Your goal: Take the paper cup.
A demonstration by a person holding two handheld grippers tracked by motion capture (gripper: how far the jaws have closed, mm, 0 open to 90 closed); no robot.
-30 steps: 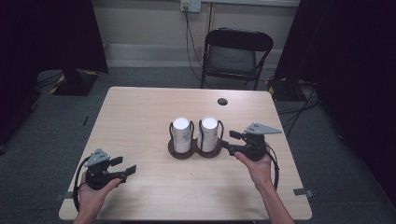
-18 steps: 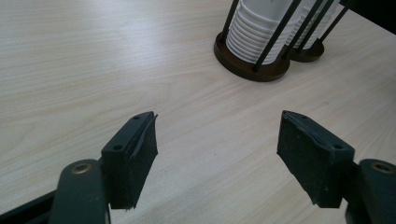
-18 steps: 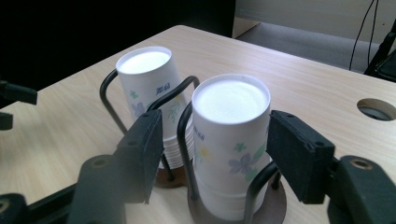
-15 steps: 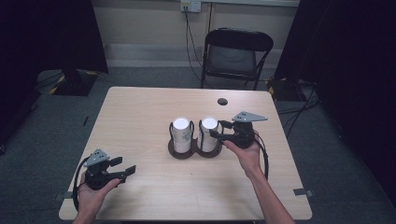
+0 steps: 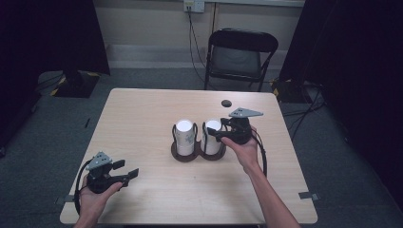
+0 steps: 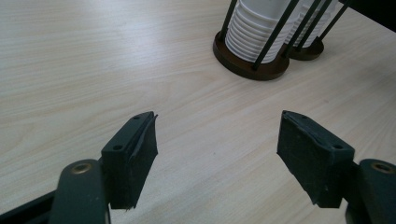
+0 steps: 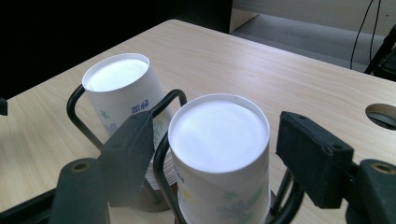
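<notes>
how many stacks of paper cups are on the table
2, side by side in a dark wire holder mid-table. Left stack stands free; right stack sits between the open fingers of the right gripper. How many cups each stack holds can't be told.

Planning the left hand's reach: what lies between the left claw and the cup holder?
Bare tabletop lies between the open left claw and the cup holder, as the left gripper view shows.
</notes>
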